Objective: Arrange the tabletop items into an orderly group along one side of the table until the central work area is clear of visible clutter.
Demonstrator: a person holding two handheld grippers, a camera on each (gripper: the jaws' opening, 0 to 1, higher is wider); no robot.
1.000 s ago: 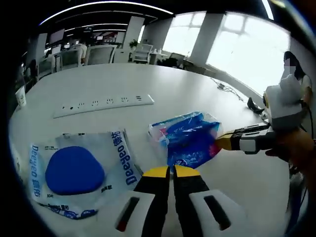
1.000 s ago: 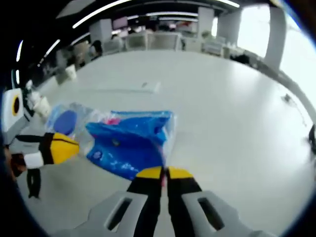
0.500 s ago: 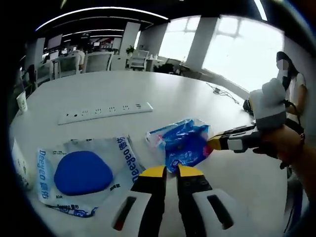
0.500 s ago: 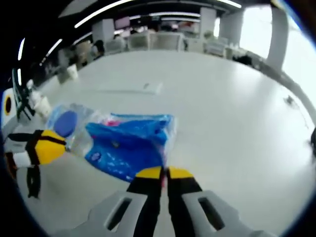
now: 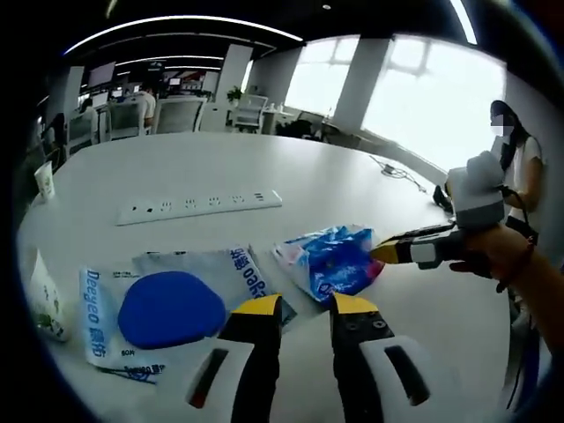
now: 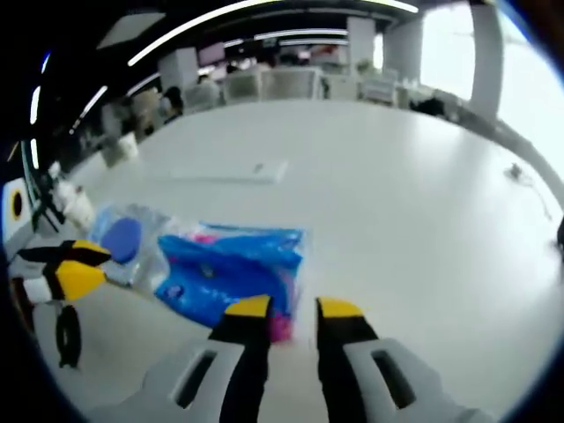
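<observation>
White round table (image 5: 335, 167) carries your clutter: the blue packet (image 5: 330, 262) lies just beside the Deeyeo pouch (image 5: 167, 304). Your left gripper (image 5: 304, 306) and right gripper (image 6: 293, 309) both stand parted, empty. Nudge carelessly and the packet could slide away.

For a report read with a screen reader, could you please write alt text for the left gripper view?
The left hand-held gripper, jaws open, points over a white table at a clear Deeyeo packet holding a blue pad and a crumpled blue plastic pack. The right hand-held gripper reaches the pack from the right; a white power strip lies beyond.
</observation>
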